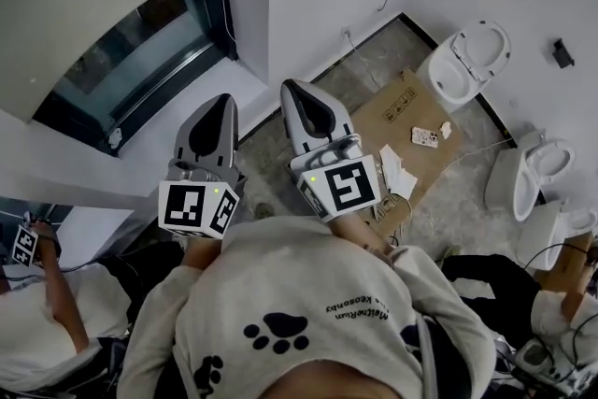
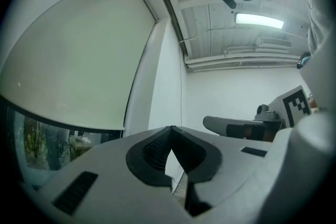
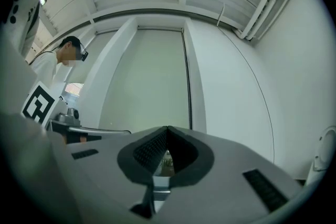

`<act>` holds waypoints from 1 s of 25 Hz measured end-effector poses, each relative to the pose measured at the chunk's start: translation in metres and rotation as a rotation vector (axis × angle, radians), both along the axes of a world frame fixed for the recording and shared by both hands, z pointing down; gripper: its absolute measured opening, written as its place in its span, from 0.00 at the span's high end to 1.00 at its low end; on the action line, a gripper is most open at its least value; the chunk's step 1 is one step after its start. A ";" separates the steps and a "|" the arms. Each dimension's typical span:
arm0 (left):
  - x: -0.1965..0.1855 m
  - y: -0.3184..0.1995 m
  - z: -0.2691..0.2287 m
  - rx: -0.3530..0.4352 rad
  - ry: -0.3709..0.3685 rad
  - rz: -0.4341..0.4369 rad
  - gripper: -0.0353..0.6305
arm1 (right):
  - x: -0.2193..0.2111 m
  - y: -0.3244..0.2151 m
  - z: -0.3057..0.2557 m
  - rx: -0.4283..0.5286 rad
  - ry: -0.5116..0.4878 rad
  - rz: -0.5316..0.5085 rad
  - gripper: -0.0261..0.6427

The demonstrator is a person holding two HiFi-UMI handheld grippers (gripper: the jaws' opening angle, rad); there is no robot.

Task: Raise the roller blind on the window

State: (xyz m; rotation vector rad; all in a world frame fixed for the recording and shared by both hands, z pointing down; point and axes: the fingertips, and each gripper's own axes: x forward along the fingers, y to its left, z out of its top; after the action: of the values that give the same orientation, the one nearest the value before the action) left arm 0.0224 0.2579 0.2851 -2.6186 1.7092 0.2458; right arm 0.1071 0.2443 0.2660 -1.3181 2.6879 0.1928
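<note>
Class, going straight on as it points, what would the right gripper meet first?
Most likely the lowered roller blind; nothing shows between it and the right gripper, though depth is unclear.

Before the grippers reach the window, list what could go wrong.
Both the left gripper and right gripper have jaws shut and empty; unless they open, they may only poke the roller blind. The cardboard and toilet on the floor at the right could trip the person. A second person close on the left could be bumped.
</note>
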 end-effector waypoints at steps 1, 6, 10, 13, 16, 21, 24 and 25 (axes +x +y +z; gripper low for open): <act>-0.005 -0.007 0.001 0.000 -0.005 0.002 0.94 | -0.005 -0.006 0.001 -0.002 -0.001 0.003 0.95; -0.025 -0.032 0.009 -0.017 0.006 0.020 0.94 | -0.025 -0.030 0.009 -0.015 0.005 0.015 0.95; -0.035 -0.040 0.016 -0.031 0.019 0.025 0.94 | -0.036 -0.040 0.012 -0.021 0.014 0.013 0.95; -0.039 -0.046 0.021 -0.045 0.028 0.032 0.94 | -0.042 -0.046 0.015 -0.028 0.019 0.007 0.95; -0.044 -0.055 0.023 -0.042 0.027 0.031 0.94 | -0.049 -0.058 0.017 -0.032 0.022 0.000 0.95; -0.059 -0.075 0.024 -0.042 0.039 0.023 0.94 | -0.069 -0.080 0.011 -0.008 0.043 -0.014 0.95; -0.062 -0.089 0.023 -0.043 0.040 0.023 0.94 | -0.077 -0.096 0.008 0.004 0.053 -0.026 0.95; -0.063 -0.095 0.022 -0.040 0.039 0.022 0.94 | -0.079 -0.103 0.007 0.009 0.054 -0.028 0.95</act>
State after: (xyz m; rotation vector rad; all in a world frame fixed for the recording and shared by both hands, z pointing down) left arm -0.0402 0.1634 0.3076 -2.6802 1.7150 0.2681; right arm 0.0281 0.1411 0.2729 -1.2910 2.7451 0.2401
